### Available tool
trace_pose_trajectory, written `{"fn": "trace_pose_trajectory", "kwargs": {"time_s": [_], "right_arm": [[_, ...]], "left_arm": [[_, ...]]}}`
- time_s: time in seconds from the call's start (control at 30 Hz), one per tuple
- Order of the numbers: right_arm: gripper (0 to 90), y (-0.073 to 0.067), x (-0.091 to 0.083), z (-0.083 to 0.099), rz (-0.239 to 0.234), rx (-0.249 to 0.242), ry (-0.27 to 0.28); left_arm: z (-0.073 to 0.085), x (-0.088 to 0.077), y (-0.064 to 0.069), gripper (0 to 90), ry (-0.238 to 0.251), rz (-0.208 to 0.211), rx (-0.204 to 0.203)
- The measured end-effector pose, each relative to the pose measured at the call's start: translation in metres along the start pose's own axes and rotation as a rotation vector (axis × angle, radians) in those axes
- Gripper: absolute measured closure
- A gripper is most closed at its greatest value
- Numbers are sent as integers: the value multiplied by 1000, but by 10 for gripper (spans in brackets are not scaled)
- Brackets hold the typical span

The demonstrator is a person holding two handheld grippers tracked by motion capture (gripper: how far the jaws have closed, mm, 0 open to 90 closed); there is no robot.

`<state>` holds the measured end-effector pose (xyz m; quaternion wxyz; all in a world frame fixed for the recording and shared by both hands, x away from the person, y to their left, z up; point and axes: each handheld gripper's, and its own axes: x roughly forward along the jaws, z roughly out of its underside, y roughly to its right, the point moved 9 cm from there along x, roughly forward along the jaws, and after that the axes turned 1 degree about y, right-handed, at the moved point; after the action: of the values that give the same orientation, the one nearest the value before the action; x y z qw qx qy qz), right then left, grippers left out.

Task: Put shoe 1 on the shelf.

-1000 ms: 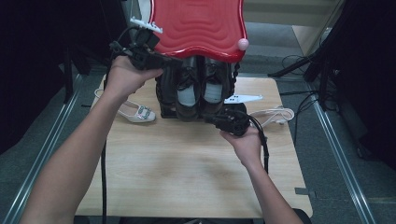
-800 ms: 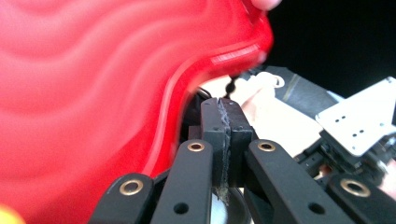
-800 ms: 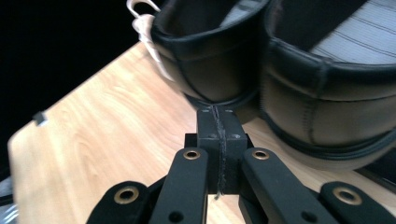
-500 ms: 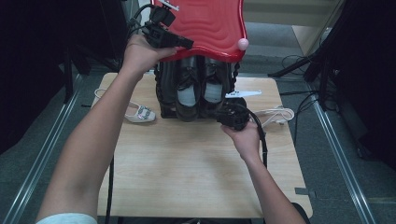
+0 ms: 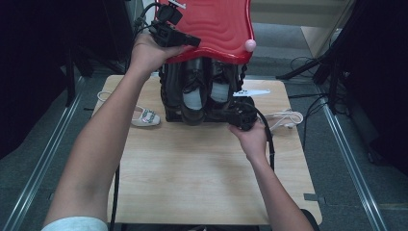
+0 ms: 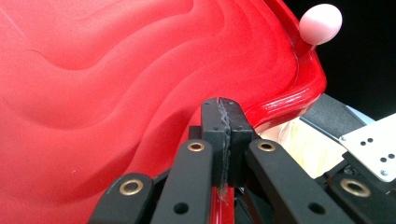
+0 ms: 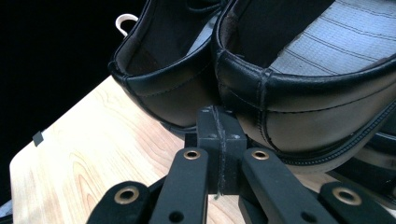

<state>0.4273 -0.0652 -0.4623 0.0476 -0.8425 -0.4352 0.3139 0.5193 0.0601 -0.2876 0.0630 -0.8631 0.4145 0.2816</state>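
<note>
While the person's left hand (image 5: 146, 50) is raised over the far left part of the table (image 5: 202, 183), the left gripper (image 5: 185, 41) sits at the near left edge of the red lid (image 5: 216, 26), which stands lifted above the black shoes (image 5: 202, 94). Seen from the left gripper view, its jaws are pressed flat together, and a strip of the lid's red rim (image 6: 219, 207) runs down between them just below the pads, so the gripper appears clamped on that edge; the lid's wavy surface spreads up and left of the jaws, and a pink knob (image 6: 320, 23) stands at its upper right corner. Near the table's left edge lies a pale sandal (image 5: 144, 116), apart from both grippers. The two shoes stand side by side in a dark holder (image 5: 168, 96) at the middle of the far edge, under the lid. The right gripper (image 5: 239, 114) rests low at the holder's near right corner; in the right gripper view its jaws are fully together with nothing between them, their tip just before the heels of the shoes (image 7: 280, 88). A white cable (image 5: 286, 118) lies by the right edge.
</note>
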Motion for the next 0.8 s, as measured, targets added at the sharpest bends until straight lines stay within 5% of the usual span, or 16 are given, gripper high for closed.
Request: {"fn": "trace_pose_trajectory", "kwargs": {"time_s": [0.8], "right_arm": [[900, 10, 11, -21, 51, 5, 29]], "left_arm": [[1, 1, -2, 899, 7, -24, 3]]}}
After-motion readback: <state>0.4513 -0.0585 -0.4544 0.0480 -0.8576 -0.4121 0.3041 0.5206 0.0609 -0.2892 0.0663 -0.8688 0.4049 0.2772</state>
